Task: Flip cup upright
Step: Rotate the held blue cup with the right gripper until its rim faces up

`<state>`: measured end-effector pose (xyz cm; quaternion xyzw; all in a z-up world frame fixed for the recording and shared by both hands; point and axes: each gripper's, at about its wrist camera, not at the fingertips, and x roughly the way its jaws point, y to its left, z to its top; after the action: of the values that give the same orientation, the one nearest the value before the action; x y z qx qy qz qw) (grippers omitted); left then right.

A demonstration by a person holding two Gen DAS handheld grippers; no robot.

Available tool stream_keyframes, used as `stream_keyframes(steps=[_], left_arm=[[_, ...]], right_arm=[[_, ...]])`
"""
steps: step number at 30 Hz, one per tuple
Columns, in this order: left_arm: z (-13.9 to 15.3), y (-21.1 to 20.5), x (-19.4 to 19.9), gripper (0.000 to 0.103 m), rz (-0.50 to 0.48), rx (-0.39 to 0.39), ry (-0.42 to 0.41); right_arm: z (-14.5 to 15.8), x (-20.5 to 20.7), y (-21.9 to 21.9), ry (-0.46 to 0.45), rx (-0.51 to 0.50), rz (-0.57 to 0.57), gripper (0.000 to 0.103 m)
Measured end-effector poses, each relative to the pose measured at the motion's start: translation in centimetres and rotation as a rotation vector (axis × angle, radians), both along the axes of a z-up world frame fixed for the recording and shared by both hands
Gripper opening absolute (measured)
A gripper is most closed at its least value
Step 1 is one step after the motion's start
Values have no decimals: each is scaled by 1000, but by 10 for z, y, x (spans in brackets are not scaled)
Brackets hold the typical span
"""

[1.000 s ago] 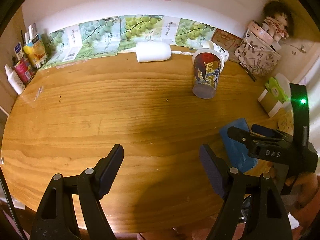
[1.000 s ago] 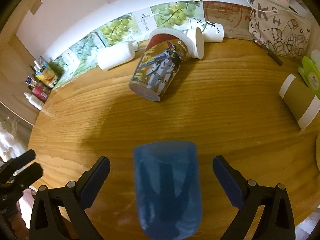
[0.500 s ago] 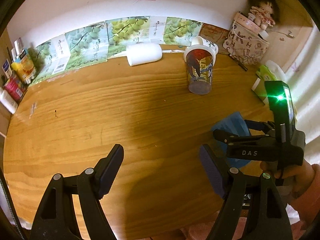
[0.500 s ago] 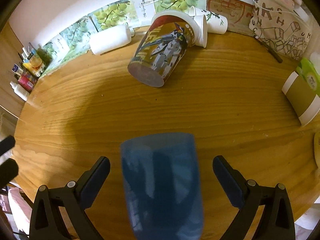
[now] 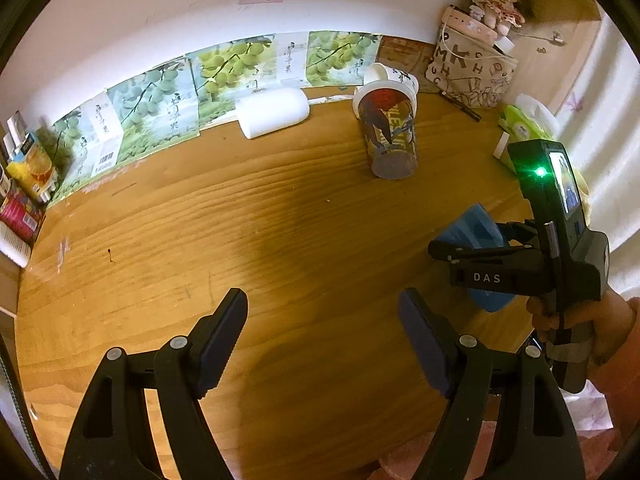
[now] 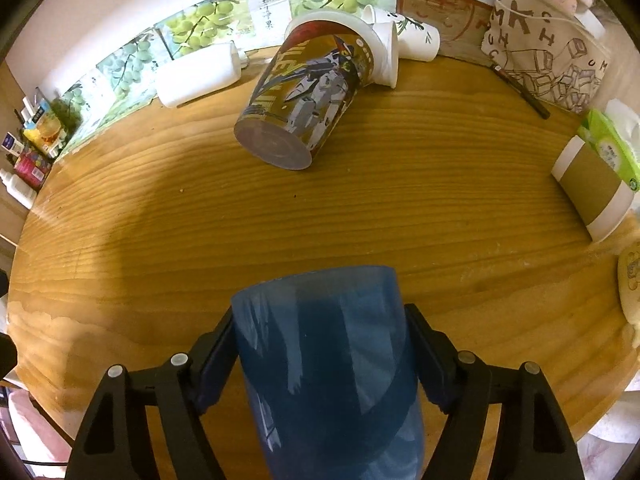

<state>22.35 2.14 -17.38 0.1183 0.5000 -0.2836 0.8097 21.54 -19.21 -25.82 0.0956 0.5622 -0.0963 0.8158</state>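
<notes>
A translucent blue cup (image 6: 328,360) lies lengthwise between the fingers of my right gripper (image 6: 320,354), which is shut on its sides low over the wooden table (image 6: 400,208). The cup's flat far end points away from the camera. In the left wrist view the same blue cup (image 5: 468,224) sits tilted in the right gripper (image 5: 476,236) at the table's right edge, with a hand on the handle. My left gripper (image 5: 322,328) hovers open over the table's front, holding nothing.
A printed paper cup (image 6: 300,96) lies tilted at the back, against small white cups (image 6: 416,40). A white cup (image 6: 196,76) lies on its side at back left. A brown-sleeved cup (image 6: 592,188), a tissue pack (image 6: 612,148) and a canvas bag (image 6: 548,60) crowd the right.
My right gripper was open around the blue cup and has shut on its sides. The left gripper stays open and has drawn back and tilted a little.
</notes>
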Motion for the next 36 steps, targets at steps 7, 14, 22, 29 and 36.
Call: stream_keyframes(steps=[7,14,22,29,36], left_arm=[[2,6,2,81,-15,-12,-12],[3,9,2,81,-21,-23,-15],[8,12,-1,81,-24,-33,-32],[9,14,-4,81,-25,-22,-43],[11,19,-6,81,-20,-11,-53]], right_arm=[[6,-4,3,-26,-10,-26,77],[22,-11,12,-106,-31,-30,77],[41,-23,24,-237,-34,-23,76],[51,-34,37,-372,-35,12,75],[50,-41,48,-450,6,21,75]])
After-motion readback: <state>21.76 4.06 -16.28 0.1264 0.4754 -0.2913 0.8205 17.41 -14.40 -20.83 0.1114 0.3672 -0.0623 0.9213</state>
